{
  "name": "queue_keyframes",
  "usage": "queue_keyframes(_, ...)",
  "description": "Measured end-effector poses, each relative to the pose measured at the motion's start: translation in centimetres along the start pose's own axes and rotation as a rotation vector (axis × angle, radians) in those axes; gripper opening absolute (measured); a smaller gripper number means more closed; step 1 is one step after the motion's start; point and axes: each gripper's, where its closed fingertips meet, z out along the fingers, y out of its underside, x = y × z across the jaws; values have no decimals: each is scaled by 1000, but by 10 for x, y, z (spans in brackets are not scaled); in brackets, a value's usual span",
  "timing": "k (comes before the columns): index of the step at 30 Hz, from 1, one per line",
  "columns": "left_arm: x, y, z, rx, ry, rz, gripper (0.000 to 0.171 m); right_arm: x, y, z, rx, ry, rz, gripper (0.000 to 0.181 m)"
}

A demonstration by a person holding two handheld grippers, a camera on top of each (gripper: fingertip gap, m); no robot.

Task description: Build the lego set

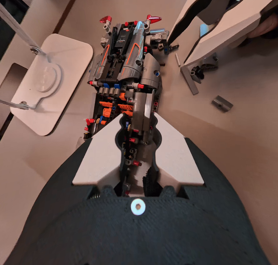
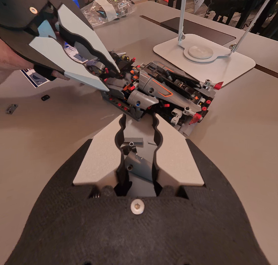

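Steadying the half-built grey, black and orange lego vehicle (image 1: 127, 65) with my left claw (image 1: 139, 116) clamped on its near end, my right claw (image 2: 139, 117) grips a small curved grey panel piece (image 2: 138, 166), which I judge must next seat on the side just ahead.

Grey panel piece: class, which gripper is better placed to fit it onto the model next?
Right. The right gripper already holds the panel piece beside the model, while the left gripper is closed on the model, bracing it.
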Motion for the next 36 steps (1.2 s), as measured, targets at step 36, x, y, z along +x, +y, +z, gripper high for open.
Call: queue_keyframes(36,7,5,23,-203,-155,333,27,0,-2,-2,5,3,-10,33)
